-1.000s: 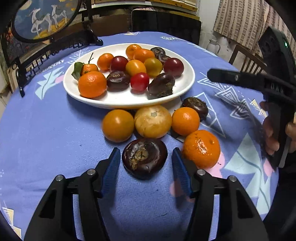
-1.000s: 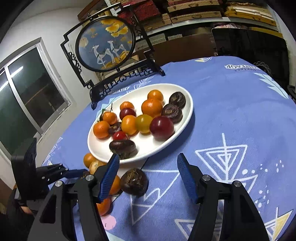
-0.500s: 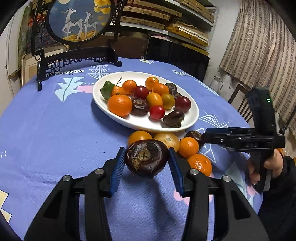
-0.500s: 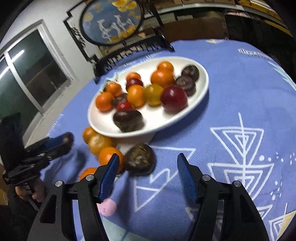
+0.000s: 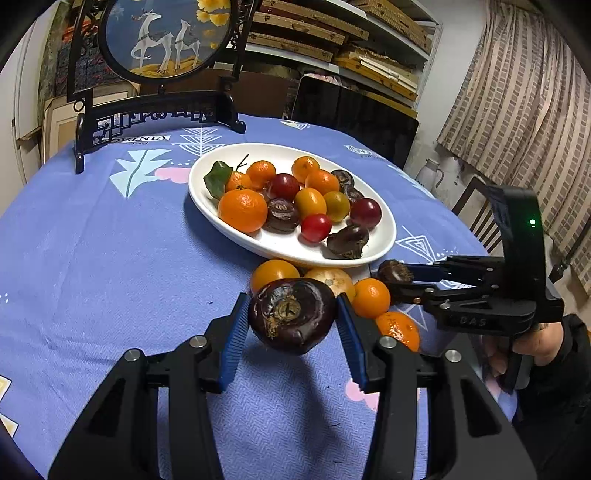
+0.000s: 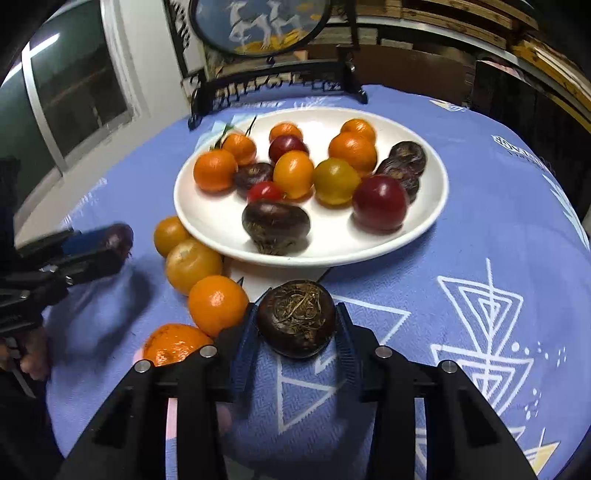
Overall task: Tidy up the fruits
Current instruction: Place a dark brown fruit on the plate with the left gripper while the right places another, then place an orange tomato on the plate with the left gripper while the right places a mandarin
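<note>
My counter (image 5: 92, 258) wears a periwinkle-blue cloth printed with white triangles and leaf shapes. At its far left edge stands a black carved stand holding a round deer painting (image 5: 162, 37); in my right wrist view a window (image 6: 74, 85) shows on the wall to the left of it. Behind run shelves stacked with flat boxes (image 5: 332, 33), then a dark chair back (image 5: 354, 114), and on the far right a striped beige curtain (image 5: 524, 110).

My left claw (image 5: 291, 321) is clamped on a dark purple water chestnut (image 5: 291, 317), lifted clear of the cloth — its shadow lies below it. Just beyond sit loose fruits: an orange tomato (image 5: 273, 273), a pale yellow one (image 5: 330, 278), a tangerine (image 5: 371, 297) and a rougher mandarin (image 5: 399, 330), all beside the near rim of the white oval plate (image 5: 384, 236), which is crowded with tangerines, red and yellow tomatoes and more water chestnuts.

My right claw (image 6: 297, 325) grips a second water chestnut (image 6: 297, 317), rooty side up, close to the cloth near the plate's front edge — touching or not, I cannot tell.
</note>
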A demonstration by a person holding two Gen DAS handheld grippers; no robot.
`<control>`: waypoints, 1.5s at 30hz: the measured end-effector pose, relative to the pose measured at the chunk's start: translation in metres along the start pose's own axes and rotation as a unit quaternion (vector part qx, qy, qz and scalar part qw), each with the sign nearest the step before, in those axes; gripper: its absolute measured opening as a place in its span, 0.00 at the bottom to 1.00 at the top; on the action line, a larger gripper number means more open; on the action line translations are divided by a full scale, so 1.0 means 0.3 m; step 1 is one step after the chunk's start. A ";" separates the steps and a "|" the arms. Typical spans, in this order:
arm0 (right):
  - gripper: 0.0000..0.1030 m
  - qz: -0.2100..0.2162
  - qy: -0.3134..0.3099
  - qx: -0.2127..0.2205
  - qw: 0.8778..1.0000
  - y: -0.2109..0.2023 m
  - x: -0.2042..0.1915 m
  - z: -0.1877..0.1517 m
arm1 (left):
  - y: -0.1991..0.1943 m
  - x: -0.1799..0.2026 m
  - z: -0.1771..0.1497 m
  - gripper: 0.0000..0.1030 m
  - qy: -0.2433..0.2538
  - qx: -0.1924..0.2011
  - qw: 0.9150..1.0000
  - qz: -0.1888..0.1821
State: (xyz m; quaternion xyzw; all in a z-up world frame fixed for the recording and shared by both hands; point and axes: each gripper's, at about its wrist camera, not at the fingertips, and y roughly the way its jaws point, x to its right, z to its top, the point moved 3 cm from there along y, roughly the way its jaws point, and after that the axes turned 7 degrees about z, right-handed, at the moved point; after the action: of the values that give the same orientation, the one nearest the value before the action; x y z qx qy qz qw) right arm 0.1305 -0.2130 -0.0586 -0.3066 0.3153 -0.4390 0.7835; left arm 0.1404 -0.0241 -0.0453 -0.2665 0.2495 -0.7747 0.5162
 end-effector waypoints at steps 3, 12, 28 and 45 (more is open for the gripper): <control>0.41 0.026 0.022 0.019 0.999 -0.056 0.020 -0.016 | -0.016 -0.002 0.008 0.45 -0.004 0.009 1.000 -0.007; 0.41 0.041 0.041 0.063 0.996 -0.153 0.091 0.143 | 0.057 0.091 0.158 0.45 0.044 -0.002 0.999 0.012; 0.56 -0.003 0.035 0.086 0.996 -0.103 0.110 0.161 | 0.133 0.033 0.182 0.68 0.023 -0.013 0.999 0.018; 0.64 0.074 -0.027 -0.028 0.996 -0.004 -0.197 -0.050 | 0.056 -0.060 0.009 0.79 0.047 -0.058 0.993 0.092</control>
State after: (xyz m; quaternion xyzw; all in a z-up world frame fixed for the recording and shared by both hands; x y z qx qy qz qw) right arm 0.0939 -0.1646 -0.0537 -0.3157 0.3279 -0.3620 0.8135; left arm 0.1592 -0.0132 -0.0572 -0.2349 0.3413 -0.7197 0.5571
